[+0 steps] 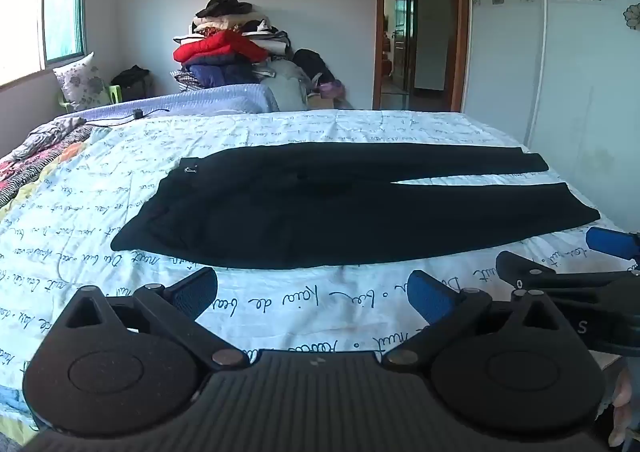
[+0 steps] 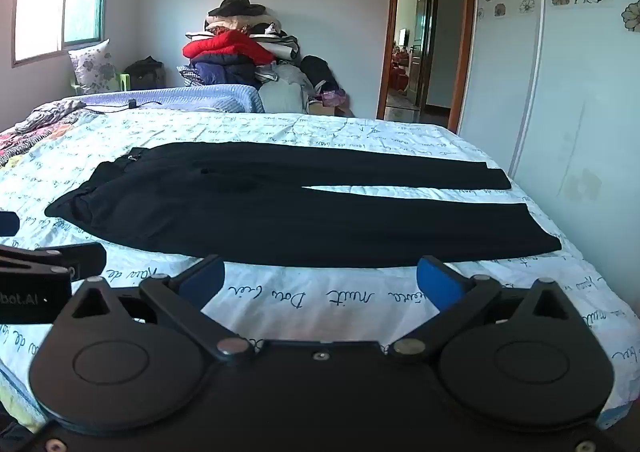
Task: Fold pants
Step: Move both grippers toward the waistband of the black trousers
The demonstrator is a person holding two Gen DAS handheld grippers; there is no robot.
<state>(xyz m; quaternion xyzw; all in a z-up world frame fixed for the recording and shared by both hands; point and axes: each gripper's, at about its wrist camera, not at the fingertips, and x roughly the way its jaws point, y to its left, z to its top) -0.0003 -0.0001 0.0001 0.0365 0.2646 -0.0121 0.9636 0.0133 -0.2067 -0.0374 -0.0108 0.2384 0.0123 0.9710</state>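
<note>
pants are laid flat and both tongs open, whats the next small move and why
Probably bring both tongs, left and right, forward to the near edge of the pants. They lie spread flat on the bed, legs apart, and neither open pair touches the cloth yet.

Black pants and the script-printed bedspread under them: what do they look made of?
Black pants: smooth matte woven or knit fabric, lying flat with few creases; exact fibre unclear. Bedspread: thin, light, cotton-like quilted cloth, judging by fine wrinkles and stitched puckers.
</note>
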